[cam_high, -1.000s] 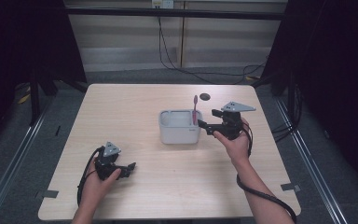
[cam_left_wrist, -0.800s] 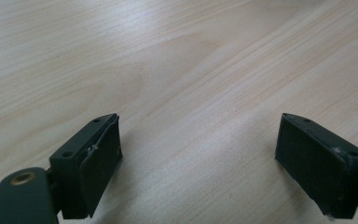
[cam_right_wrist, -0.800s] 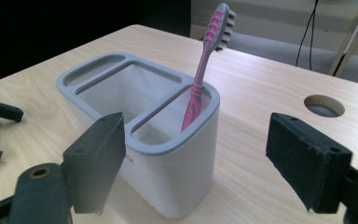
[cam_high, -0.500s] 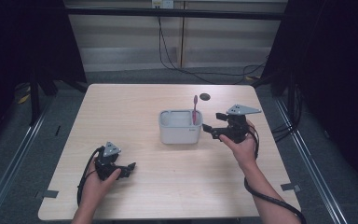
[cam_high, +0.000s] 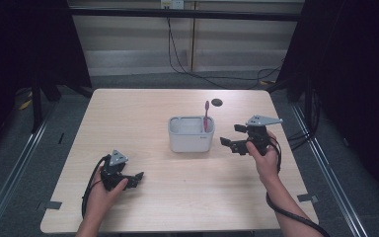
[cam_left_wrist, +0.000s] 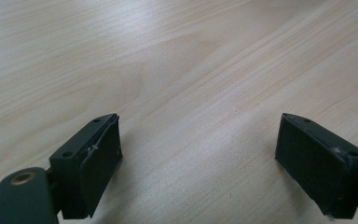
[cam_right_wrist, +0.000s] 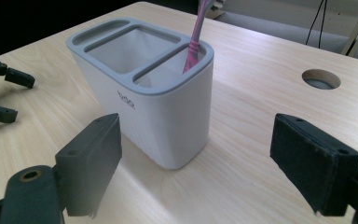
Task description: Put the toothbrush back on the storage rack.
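The desk [cam_high: 177,197] is pale wood-grain laminate with a smooth, faintly shiny finish. The holder [cam_right_wrist: 168,116] looks like matt white plastic with a grey rim. The toothbrush [cam_right_wrist: 193,42] is glossy pink plastic. The right tool [cam_right_wrist: 196,163] has matt black pads [cam_right_wrist: 307,158].

Looks like a lab / recording setup, not a home. Pale wood bench [cam_high: 177,197] w/ a round cable hole [cam_high: 217,102] beyond the right gripper [cam_high: 234,141]. Black curtains [cam_high: 355,74] hang on both sides, well apart from the grippers. Bare grey floor w/ metal rails [cam_high: 15,168] along the bench, loose cables [cam_high: 187,64] trailing by the far wall. Dim room, bench lit.
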`<state>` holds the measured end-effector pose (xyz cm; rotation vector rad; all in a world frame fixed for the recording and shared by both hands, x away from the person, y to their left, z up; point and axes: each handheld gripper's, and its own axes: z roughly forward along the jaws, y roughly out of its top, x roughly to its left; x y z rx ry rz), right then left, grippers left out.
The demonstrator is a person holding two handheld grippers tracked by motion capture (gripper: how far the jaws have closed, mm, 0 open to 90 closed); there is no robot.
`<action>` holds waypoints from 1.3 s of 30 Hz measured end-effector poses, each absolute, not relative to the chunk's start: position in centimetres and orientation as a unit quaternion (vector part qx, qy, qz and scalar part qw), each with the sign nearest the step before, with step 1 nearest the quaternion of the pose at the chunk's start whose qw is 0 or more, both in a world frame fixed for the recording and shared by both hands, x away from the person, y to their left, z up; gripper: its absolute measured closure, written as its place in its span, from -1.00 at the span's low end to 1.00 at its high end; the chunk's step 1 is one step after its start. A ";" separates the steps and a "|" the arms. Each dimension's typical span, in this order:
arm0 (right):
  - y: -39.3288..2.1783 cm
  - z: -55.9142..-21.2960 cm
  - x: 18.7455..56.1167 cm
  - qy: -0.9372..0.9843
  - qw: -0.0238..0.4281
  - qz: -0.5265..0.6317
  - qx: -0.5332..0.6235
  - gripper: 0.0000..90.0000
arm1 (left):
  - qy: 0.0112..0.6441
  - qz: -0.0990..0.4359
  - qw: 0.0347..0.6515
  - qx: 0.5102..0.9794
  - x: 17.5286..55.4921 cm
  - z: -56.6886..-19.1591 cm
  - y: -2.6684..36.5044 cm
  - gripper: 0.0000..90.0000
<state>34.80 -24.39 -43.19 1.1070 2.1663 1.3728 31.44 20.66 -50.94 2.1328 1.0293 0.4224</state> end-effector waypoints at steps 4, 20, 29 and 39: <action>-24.6 -43.4 34.6 0.766 0.171 0.482 0.389 -0.64 | 0.399 0.164 0.360 0.827 31.4 -50.9 20.7 -0.69; -25.0 -44.7 33.8 0.780 0.159 0.471 0.380 -0.64 | 0.399 0.164 0.360 0.827 31.4 -50.9 20.7 -0.69; -25.1 -45.4 33.4 0.787 0.154 0.464 0.376 -0.64 | 0.399 0.164 0.360 0.827 31.4 -50.9 20.7 -0.69; -25.4 -46.2 33.0 0.790 0.149 0.459 0.377 -0.64 | 0.399 0.164 0.360 0.827 31.4 -50.9 20.7 -0.69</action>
